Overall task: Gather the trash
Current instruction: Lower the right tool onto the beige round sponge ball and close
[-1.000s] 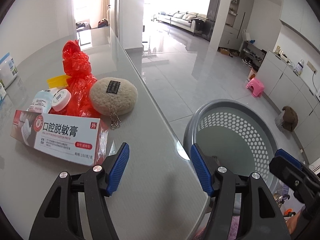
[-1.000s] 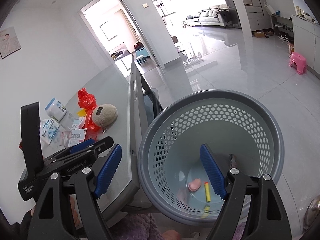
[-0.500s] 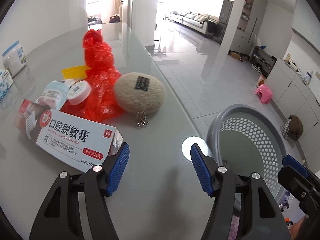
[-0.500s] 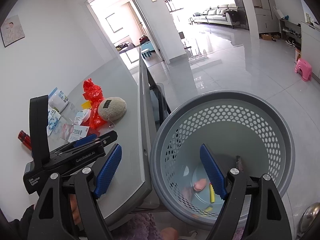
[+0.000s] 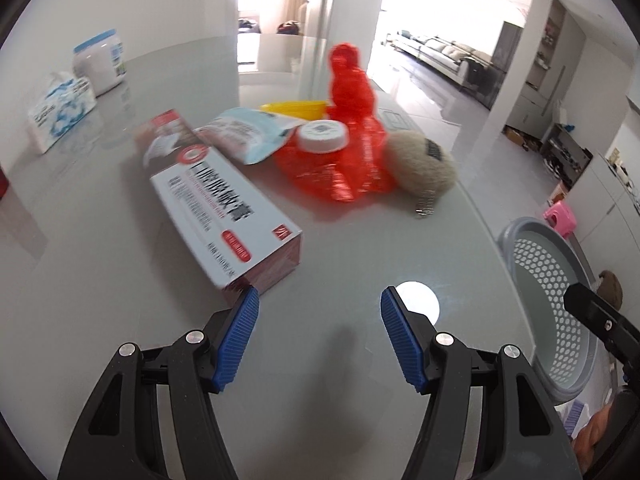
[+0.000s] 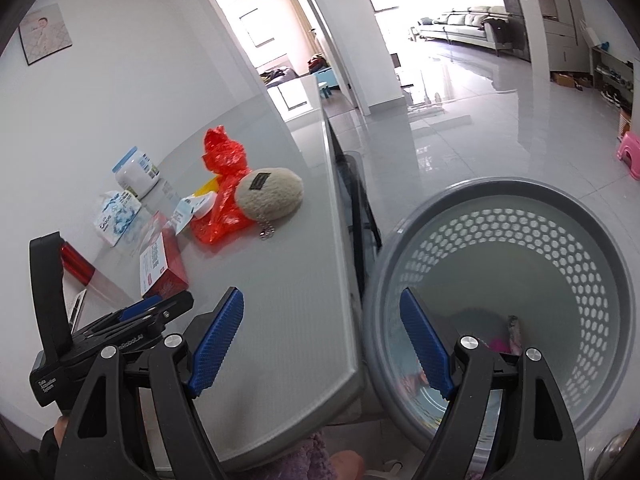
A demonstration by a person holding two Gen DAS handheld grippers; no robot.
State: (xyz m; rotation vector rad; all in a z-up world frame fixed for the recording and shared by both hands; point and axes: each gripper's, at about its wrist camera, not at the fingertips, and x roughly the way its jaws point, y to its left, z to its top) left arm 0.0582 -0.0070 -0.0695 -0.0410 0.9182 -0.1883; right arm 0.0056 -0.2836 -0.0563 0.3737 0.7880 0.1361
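The left tongs [image 5: 316,336] hang over the grey bench [image 5: 352,248], spread and pinching nothing, their left pad just beside the near corner of a long red-and-white toothpaste box [image 5: 224,204]. The box lies flat on the bench, its long axis running from that near end by the tongs up and leftward toward the far side, printed face up. Behind it sit a pale blue pouch [image 5: 248,136], a white-capped jar [image 5: 323,136], a crumpled red plastic bag [image 5: 352,128] and a fuzzy beige pouch [image 5: 420,168] with a small chain. The right tongs [image 6: 320,344] are spread too and hold nothing, straddling the bench edge and the grey perforated basket [image 6: 520,208] on the floor beside it, where a few small scraps lie at the bottom.
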